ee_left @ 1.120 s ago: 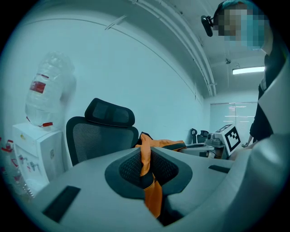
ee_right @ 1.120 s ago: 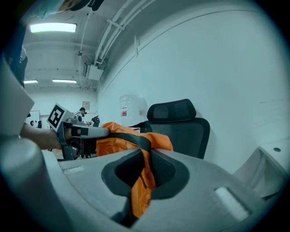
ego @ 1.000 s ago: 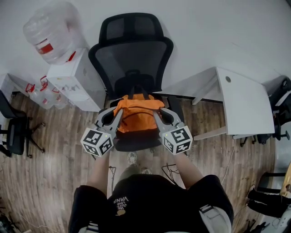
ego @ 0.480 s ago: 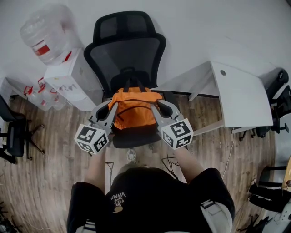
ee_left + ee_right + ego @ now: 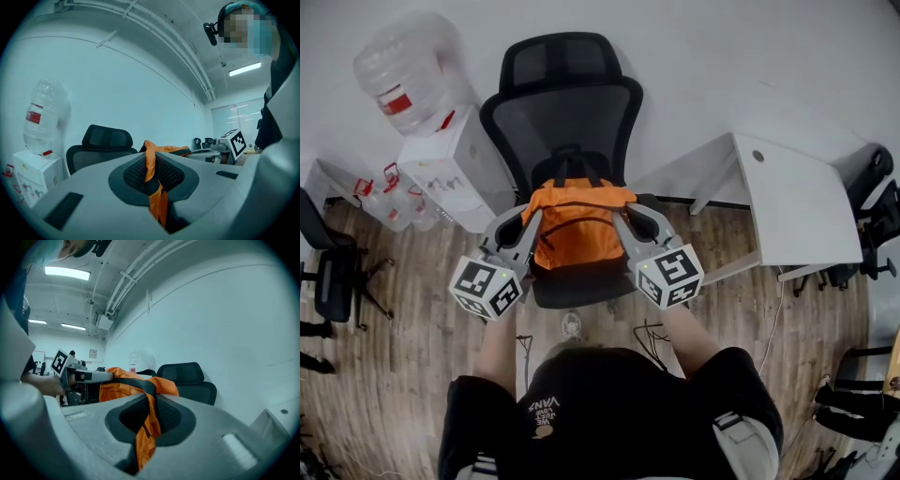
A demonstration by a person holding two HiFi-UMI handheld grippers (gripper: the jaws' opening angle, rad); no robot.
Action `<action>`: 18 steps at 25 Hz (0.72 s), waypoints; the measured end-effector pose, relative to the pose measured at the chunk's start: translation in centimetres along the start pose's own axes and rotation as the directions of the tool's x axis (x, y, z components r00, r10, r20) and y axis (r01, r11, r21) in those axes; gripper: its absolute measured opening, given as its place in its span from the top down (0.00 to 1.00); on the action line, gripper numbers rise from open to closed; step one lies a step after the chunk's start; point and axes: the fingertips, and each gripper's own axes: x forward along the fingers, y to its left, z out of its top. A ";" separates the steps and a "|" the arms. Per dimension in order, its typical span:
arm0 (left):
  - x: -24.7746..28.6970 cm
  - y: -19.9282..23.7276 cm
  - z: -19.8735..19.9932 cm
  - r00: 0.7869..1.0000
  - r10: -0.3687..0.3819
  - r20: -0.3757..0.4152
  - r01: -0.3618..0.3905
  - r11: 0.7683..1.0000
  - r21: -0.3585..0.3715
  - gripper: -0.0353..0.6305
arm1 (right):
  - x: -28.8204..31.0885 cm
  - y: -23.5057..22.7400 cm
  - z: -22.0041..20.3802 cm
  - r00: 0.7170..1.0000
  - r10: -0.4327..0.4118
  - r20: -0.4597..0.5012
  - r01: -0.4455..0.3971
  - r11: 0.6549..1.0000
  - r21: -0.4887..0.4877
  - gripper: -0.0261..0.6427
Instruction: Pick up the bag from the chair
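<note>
An orange bag with black straps hangs between my two grippers, above the seat of the black mesh office chair. My left gripper is shut on the bag's left edge; orange fabric runs through its jaws. On the bag's right edge my right gripper is shut, with an orange fold pinched between its jaws. In the right gripper view the bag bulges ahead, with the left gripper beyond it.
A white water dispenser with a clear bottle stands left of the chair. A white desk is at the right. Another black chair stands at far left. Cables lie on the wood floor.
Both grippers stay shut on the bag, holding it over the seat. The left cube has moved slightly left and down; the bag sits a little farther from the person than a second ago.
</note>
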 end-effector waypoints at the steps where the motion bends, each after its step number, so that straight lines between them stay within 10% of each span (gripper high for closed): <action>1: -0.1 -0.1 0.3 1.000 0.000 0.002 0.000 1.000 0.001 0.88 | -0.1 0.1 0.3 1.000 0.001 0.002 -0.001 1.000 -0.004 0.91; 18: -1.3 -1.8 3.7 0.997 -0.026 0.072 0.023 0.999 0.045 0.88 | -2.0 0.8 3.9 0.997 -0.016 0.072 0.019 0.999 -0.034 0.92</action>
